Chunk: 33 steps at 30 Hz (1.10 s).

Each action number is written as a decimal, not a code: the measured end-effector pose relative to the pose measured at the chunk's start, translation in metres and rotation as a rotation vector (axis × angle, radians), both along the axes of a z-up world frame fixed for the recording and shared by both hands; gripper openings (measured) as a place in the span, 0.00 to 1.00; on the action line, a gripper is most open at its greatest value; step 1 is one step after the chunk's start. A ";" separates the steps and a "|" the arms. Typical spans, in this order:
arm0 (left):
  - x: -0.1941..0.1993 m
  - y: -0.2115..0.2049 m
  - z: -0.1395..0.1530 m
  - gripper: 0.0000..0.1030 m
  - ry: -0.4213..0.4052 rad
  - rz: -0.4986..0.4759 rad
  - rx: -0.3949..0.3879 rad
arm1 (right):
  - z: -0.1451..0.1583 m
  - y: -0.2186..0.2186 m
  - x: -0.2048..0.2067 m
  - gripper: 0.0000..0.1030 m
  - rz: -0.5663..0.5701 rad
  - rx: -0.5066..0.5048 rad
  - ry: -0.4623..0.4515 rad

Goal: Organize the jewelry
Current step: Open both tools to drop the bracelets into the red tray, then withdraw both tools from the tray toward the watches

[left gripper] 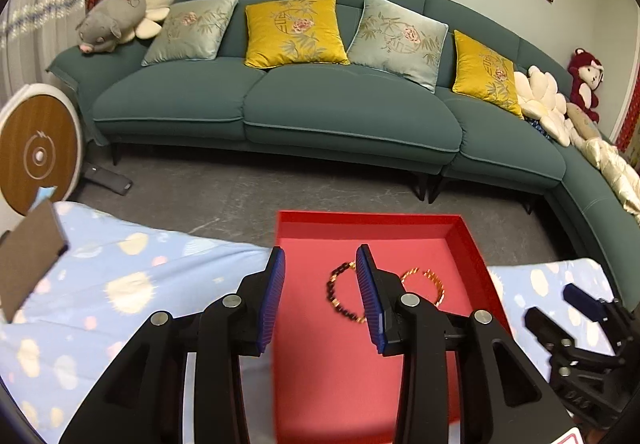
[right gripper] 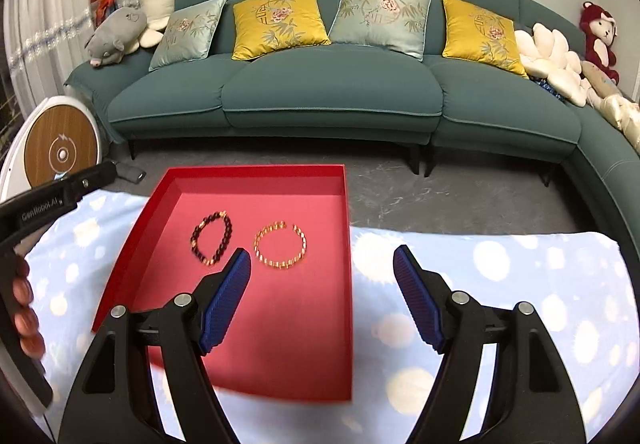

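Two bracelets lie flat on the floor of the red tray [right gripper: 256, 179], side by side, apart, not touching: dark bead bracelet [right gripper: 211, 242] w/ gold spacers, and gold chain bracelet [right gripper: 281, 247]. In R wrist view both sit ahead of the right gripper [right gripper: 322, 258]; the dark one is just beyond the tip of its left finger [right gripper: 224, 296], the gold one ahead and between the fingers, nearer the left one. R jaws spread wide, nothing between pads; left finger is over the tray, right finger over the cloth beside the tray. In L wrist view the left gripper [left gripper: 320, 258] is over the tray, jaws partly apart, pads clear of everything; dark bead bracelet [left gripper: 344, 294] shows in the gap and runs behind the right finger [left gripper: 370, 300], gold chain bracelet [left gripper: 426, 284] just past that finger's outer side. Contact w/ either bracelet: none seen. Tray rests on a pale blue cloth [right gripper: 500, 276] w/ white and pink blobs, far edge of tray overhanging the cloth edge. R gripper seen at lower right of L view, off the tray. A hand [right gripper: 24, 308] on the L tool's handle at left edge of R view. Beyond: grey floor [right gripper: 420, 187], teal sofa [right gripper: 328, 91] w/ yellow and pale cushions, plush toys at both ends.
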<state>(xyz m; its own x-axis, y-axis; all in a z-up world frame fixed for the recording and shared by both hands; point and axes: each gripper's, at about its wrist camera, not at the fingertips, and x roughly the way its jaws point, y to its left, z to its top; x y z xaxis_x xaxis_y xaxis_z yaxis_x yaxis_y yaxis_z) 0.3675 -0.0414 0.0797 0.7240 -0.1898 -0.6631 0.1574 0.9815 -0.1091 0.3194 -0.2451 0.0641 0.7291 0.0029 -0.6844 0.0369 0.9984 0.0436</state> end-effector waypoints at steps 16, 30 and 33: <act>-0.180 0.060 0.033 0.45 0.038 -0.030 0.028 | 0.070 0.000 -0.194 0.69 0.012 0.047 -0.023; -0.228 0.058 -0.011 0.49 0.078 -0.056 0.071 | -0.009 0.051 -0.210 0.67 0.143 -0.081 0.041; -0.224 0.058 -0.026 0.50 0.100 -0.067 0.090 | -0.037 0.057 -0.199 0.65 0.221 -0.141 0.073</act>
